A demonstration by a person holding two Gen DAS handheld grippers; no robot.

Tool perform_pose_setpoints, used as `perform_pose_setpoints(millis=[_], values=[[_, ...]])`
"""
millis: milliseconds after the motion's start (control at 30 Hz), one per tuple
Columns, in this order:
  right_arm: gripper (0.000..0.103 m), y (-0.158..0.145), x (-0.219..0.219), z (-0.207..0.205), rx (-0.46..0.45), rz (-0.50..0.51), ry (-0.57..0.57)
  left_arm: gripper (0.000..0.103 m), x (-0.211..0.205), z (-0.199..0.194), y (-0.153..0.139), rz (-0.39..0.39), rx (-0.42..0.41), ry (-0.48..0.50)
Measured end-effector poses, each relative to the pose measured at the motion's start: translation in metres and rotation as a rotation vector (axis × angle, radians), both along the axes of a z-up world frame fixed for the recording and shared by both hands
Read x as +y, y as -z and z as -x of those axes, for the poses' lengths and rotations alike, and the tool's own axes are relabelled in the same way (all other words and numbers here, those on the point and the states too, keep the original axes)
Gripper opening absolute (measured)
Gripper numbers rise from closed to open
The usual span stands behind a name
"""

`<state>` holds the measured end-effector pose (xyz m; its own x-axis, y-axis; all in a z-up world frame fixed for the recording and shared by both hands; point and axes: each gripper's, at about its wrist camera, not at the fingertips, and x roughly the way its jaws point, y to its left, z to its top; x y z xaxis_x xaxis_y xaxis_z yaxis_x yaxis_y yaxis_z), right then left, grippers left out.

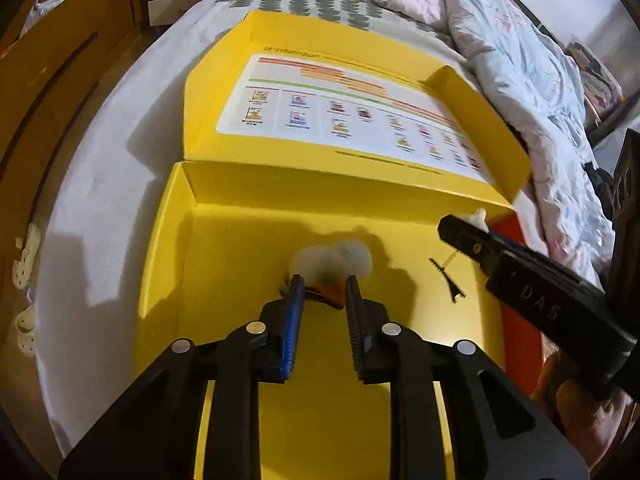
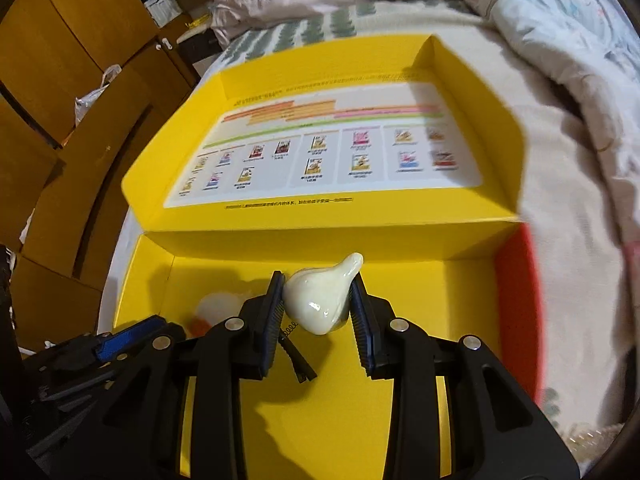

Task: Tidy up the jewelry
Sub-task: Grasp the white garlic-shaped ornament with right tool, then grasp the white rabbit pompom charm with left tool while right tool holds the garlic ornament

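Note:
A yellow open box [image 1: 168, 240] lies on the bed, also in the right wrist view [image 2: 472, 280]. My left gripper [image 1: 322, 284] hovers inside it with jaws apart; a blurred white fluffy trinket with an orange part [image 1: 332, 264] is just beyond the fingertips, and shows in the right wrist view [image 2: 214, 308]. My right gripper [image 2: 318, 284] is shut on a glossy cream pear-shaped pendant [image 2: 316, 300] above the box floor; it appears at the right in the left wrist view [image 1: 472, 232]. A black Eiffel-tower charm on a chain [image 1: 448, 280] lies on the box floor.
The box lid [image 1: 340, 120] lies open behind, with a printed chart inside. A rumpled quilt [image 1: 520, 60] is at the right and back. Wooden cabinets [image 2: 60, 100] stand to the left of the bed. An orange box side [image 2: 516, 300] is at the right.

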<state>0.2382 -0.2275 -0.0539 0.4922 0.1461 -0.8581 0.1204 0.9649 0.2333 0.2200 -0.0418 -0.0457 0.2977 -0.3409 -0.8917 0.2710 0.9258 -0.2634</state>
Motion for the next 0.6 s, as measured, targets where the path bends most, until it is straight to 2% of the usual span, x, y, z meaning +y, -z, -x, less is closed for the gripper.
perform_pose_setpoints(millis=[267,400,433,467,500,533,600], values=[[0.033,-0.069,-0.027,0.063,-0.084,-0.040,0.018,0.020,-0.003,0.052,-0.045,-0.031,-0.057,0.067],[0.033,-0.089,-0.038,0.093,-0.109,-0.059,0.034,0.020,0.003,0.060,-0.059,-0.009,-0.089,0.069],[0.033,-0.091,-0.041,0.099,-0.106,-0.064,0.038,0.024,0.004,0.056,-0.059,-0.002,-0.093,0.063],[0.033,-0.092,-0.043,0.103,-0.103,-0.071,0.037,0.032,0.005,0.052,-0.057,0.014,-0.087,0.060],[0.033,-0.093,-0.045,0.107,-0.099,-0.078,0.035,0.059,0.005,0.048,-0.054,0.033,-0.074,0.057],[0.033,-0.094,-0.046,0.109,-0.098,-0.079,0.032,0.068,0.003,0.043,-0.050,0.056,-0.066,0.054],[0.033,-0.096,-0.047,0.110,-0.099,-0.079,0.030,0.068,-0.007,0.038,-0.042,0.042,-0.060,0.054]])
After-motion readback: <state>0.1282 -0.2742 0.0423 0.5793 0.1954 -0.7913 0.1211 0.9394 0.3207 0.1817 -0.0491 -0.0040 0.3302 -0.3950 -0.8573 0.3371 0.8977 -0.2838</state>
